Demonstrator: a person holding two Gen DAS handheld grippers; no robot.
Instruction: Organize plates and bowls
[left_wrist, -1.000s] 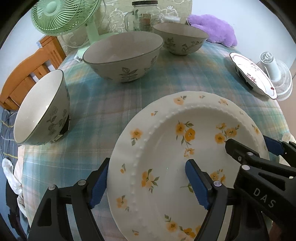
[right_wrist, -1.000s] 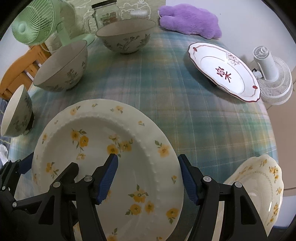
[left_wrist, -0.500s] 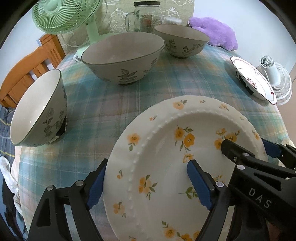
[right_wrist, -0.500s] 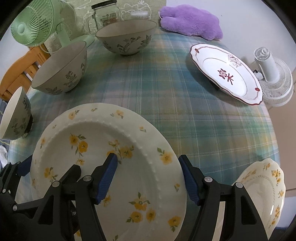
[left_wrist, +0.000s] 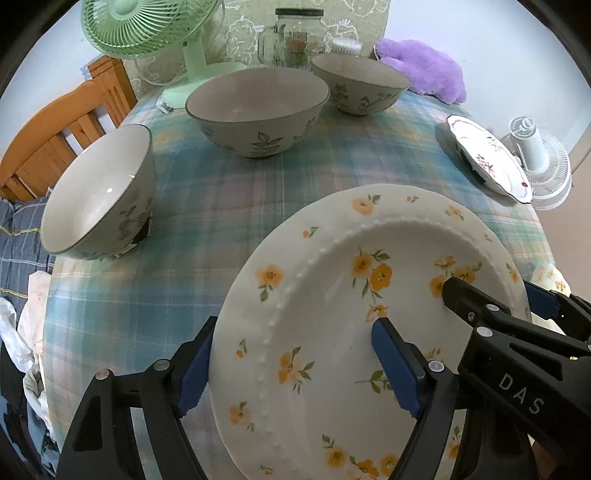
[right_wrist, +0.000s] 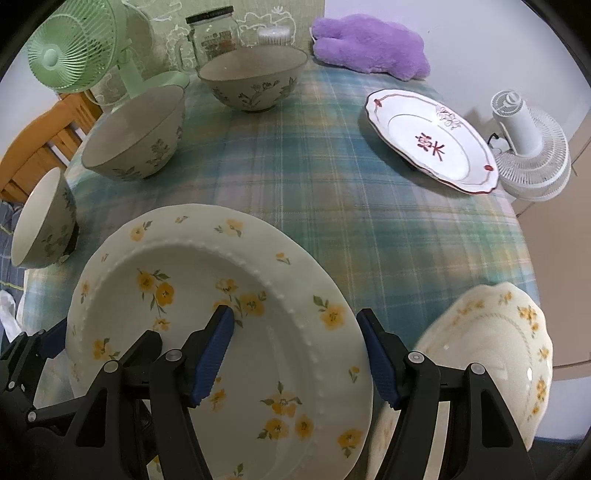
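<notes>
Round table with a blue-green plaid cloth (right_wrist: 332, 206) takes up pretty much the whole shot, with a wooden chair (left_wrist: 59, 136) at its left edge and a green desk fan (left_wrist: 147, 29) at the back. Biggest dish is the yellow-flower plate (left_wrist: 332, 295), sitting near the front edge and tilted a bit. Both tools are on it: the left gripper (left_wrist: 295, 363) has one blue pad outside the plate's left rim and the other over the plate face, and the right gripper (right_wrist: 295, 356) straddles the right rim the same way. Honestly can't tell if the pads are actually squeezing or just sitting around the rim.

Next down, the big leaf-print bowl (left_wrist: 258, 110) sits mid-table, with a second bowl (left_wrist: 360, 88) behind it and a smaller bowl (left_wrist: 99, 195) tipped on its side at the left edge. A red-trimmed plate (right_wrist: 432, 140) leans up on the right near a white fan (right_wrist: 532, 151). A scalloped floral dish (right_wrist: 491, 350) sits at the near right. Purple plush (right_wrist: 369, 46) and a glass jar (right_wrist: 216, 35) sit at the back.
</notes>
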